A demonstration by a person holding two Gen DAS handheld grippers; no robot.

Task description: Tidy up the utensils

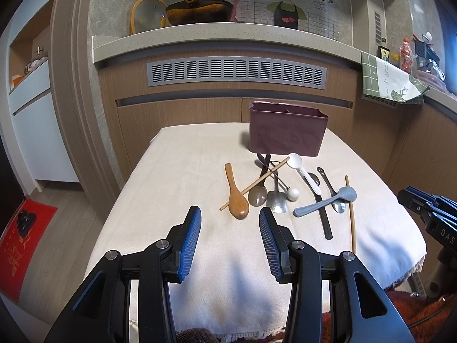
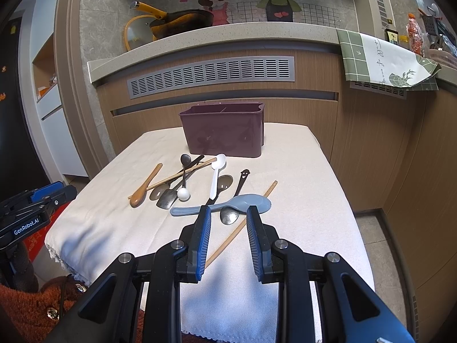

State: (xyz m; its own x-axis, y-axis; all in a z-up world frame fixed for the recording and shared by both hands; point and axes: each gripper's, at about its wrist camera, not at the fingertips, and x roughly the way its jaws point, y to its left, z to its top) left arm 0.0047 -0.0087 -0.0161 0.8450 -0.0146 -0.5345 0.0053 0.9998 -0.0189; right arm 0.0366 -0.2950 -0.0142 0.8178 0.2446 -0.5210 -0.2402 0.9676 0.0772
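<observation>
Several utensils lie on a cream-clothed table (image 1: 177,188) before a maroon divided holder (image 1: 287,131), also in the right wrist view (image 2: 222,133). A wooden spoon (image 1: 237,197) lies leftmost, then a chopstick (image 1: 254,184), a metal spatula (image 1: 276,200), a white spoon (image 1: 302,171), a grey-blue spoon (image 1: 325,201) and a second chopstick (image 1: 350,214). My left gripper (image 1: 230,217) is open and empty, just short of the wooden spoon. My right gripper (image 2: 228,214) is open and empty over the grey-blue spoon (image 2: 245,203) and a chopstick (image 2: 237,231).
A kitchen counter (image 1: 228,37) with a pan (image 1: 197,11) runs behind the table. A green checked cloth (image 2: 382,60) hangs over its edge at the right. A red mat (image 1: 25,245) lies on the floor at the left.
</observation>
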